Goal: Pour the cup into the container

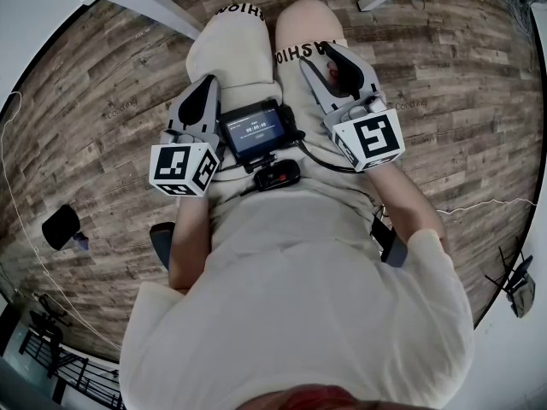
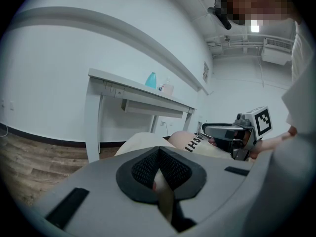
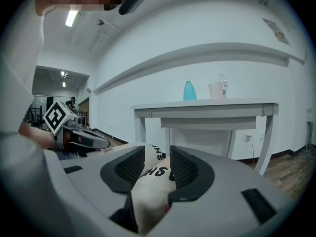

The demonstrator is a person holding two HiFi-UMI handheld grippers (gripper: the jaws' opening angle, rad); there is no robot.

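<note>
A teal cup (image 3: 190, 91) and a pale cup-like container (image 3: 216, 90) stand on a white table (image 3: 207, 105) some way ahead; the left gripper view shows the same teal cup (image 2: 151, 80) and container (image 2: 167, 89). Both grippers rest over the seated person's thighs, far from the table. My left gripper (image 1: 205, 88) has its pads together at the tips (image 2: 158, 152), with nothing between them. My right gripper (image 1: 329, 58) stands with its jaws apart (image 3: 157, 157); only the trouser knee shows through the gap. Neither holds anything.
A small black screen device (image 1: 254, 129) lies on the lap between the grippers. White table legs (image 1: 149, 7) stand on the wooden floor ahead. A black object (image 1: 61, 226) lies on the floor at the left.
</note>
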